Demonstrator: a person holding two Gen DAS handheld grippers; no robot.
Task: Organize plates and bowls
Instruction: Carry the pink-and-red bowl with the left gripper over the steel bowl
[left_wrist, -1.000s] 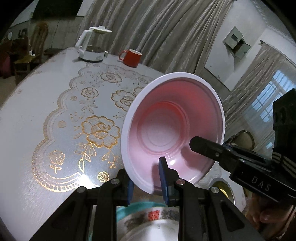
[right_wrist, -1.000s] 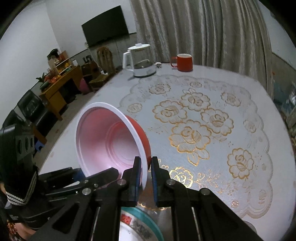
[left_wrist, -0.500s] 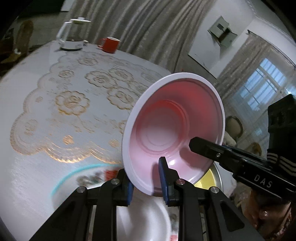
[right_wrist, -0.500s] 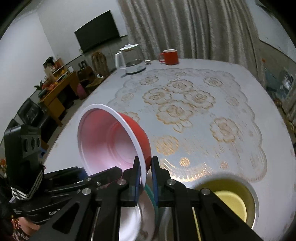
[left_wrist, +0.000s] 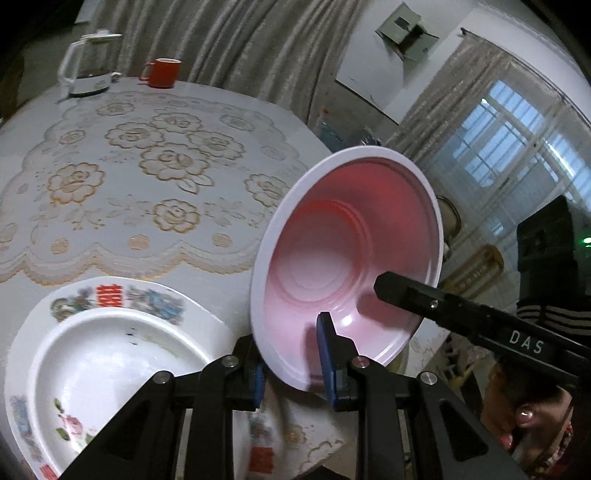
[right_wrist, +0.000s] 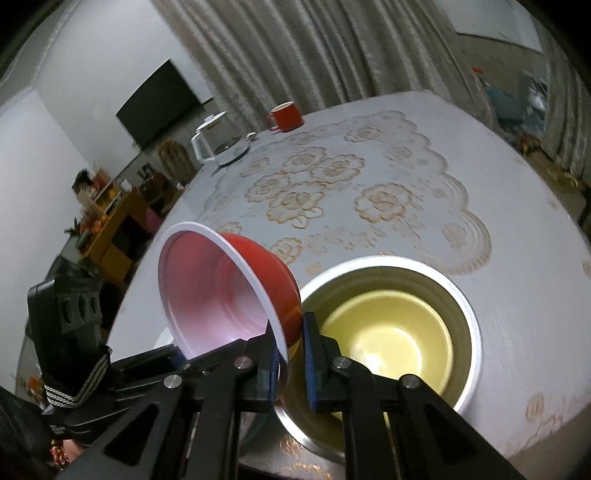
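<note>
A red bowl (left_wrist: 343, 254) with a white rim and pale pink inside is held tilted in the air by both grippers. My left gripper (left_wrist: 293, 363) is shut on its near rim. My right gripper (right_wrist: 290, 360) is shut on the rim of the same bowl (right_wrist: 221, 291) from the other side. A white plate (left_wrist: 107, 354) with a flowered rim lies on the table below left in the left wrist view. A steel bowl with a yellow bowl inside it (right_wrist: 391, 332) stands on the table just right of the red bowl in the right wrist view.
A white kettle (left_wrist: 88, 62) and a red mug (left_wrist: 162, 72) stand at the far side of the round table with its gold-flowered cloth (left_wrist: 155, 162). The table's near edge (right_wrist: 535, 439) is close below the steel bowl. Curtains hang behind.
Both grippers have carried the red bowl back toward the near edge of the table and higher. The flowered plate and the steel bowl have come fully into view below.
</note>
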